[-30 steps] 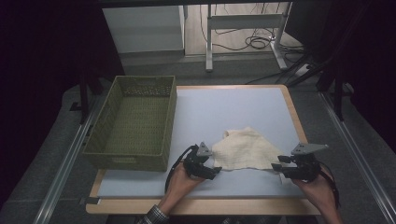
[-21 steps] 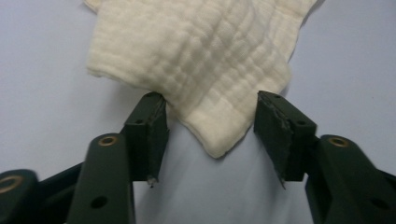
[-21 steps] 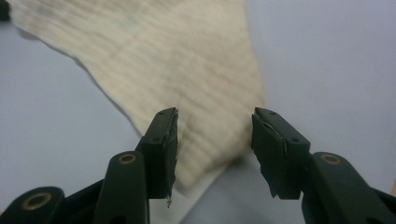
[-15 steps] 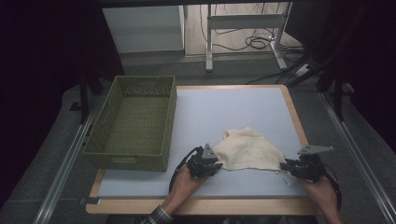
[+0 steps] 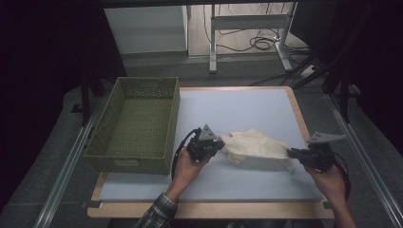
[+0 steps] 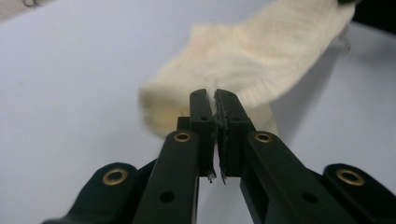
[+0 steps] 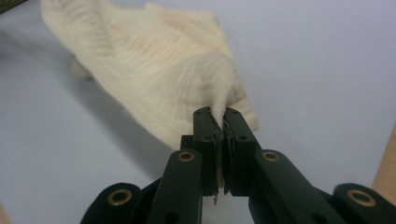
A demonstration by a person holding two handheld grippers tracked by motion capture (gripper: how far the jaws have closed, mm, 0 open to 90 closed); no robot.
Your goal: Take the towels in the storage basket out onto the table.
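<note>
Both tongs pinch the cream cloth (image 5: 254, 145) over the pale worktop (image 5: 237, 109) — left tongs (image 5: 219, 144) on its left end, right tongs (image 5: 289, 153) on its right. The high view adds a green basket (image 5: 138, 124) — nothing visible inside it.

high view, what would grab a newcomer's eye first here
The cream cloth at the near middle of the table, pinched at its ends by the left gripper and right gripper. Next, the green basket standing at the table's left edge.
</note>
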